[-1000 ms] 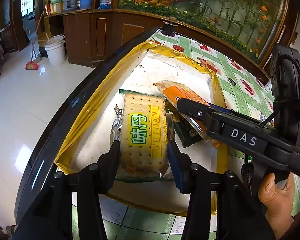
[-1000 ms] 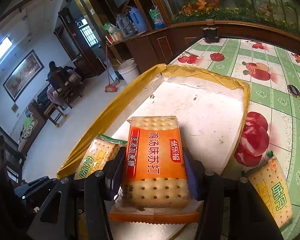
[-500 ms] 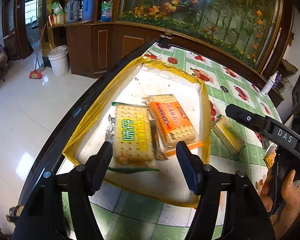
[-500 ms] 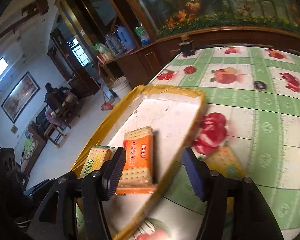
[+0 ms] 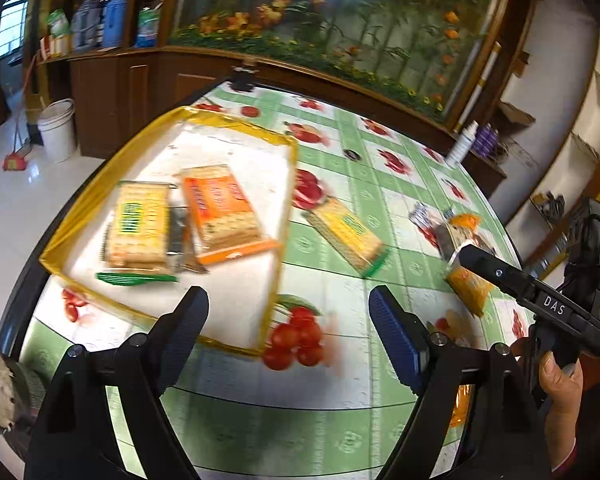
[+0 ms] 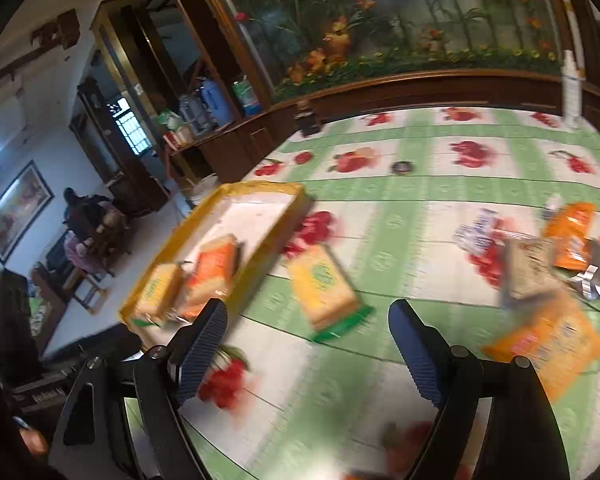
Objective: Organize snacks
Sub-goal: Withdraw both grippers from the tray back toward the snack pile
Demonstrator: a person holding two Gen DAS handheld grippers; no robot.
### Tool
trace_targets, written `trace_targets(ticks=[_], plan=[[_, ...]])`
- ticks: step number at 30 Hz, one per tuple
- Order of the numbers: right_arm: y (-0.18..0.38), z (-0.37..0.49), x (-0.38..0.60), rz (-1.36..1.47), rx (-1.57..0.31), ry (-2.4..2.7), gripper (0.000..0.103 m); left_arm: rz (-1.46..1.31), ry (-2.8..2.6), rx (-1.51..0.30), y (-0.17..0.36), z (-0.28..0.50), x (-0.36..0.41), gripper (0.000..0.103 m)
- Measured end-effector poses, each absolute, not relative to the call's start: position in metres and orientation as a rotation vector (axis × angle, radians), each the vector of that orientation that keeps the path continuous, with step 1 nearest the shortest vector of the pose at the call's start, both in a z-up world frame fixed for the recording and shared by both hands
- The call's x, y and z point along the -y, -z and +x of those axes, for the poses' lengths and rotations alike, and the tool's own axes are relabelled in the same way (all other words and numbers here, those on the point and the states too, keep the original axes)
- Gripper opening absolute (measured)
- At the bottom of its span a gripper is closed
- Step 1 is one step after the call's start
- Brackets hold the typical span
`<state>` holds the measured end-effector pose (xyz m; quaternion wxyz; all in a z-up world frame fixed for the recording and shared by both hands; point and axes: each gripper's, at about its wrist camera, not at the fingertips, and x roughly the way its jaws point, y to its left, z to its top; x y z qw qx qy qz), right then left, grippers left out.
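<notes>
both tongs, left (image 5: 288, 332) and right (image 6: 306, 346), wide, empty. two cracker packs lie in yellow tray (image 5: 288, 184); next green-yellow cracker pack (image 6: 322, 286) on table just beside tray. straddle its narrow width, close squarely.

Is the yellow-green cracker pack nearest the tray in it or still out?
Out. The yellow-green cracker pack lies flat on the tablecloth, just right of the tray.

A home: fruit-print tablecloth (image 6: 400, 216), framed picture (image 6: 16, 208), broom (image 5: 16, 152).
</notes>
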<state>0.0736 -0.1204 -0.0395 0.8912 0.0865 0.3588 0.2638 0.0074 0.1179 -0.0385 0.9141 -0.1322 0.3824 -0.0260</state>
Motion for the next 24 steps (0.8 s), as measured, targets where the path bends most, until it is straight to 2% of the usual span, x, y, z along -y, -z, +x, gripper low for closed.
trace_targets(ticks=[9, 17, 24], plan=[[0.056, 0.038, 0.215, 0.226, -0.742, -0.379, 0.085, -0.196, 0.221, -0.890, 0.054, 0.005, -0.035, 0.083], [0.067, 0.022, 0.238, 0.186, -0.749, -0.319, 0.085, -0.030, 0.259, -0.956, 0.066, -0.011, 0.040, 0.083], [0.083, 0.030, 0.246, 0.204, -0.801, -0.306, 0.085, 0.047, 0.262, -1.005, 0.078, -0.012, 0.068, 0.083]])
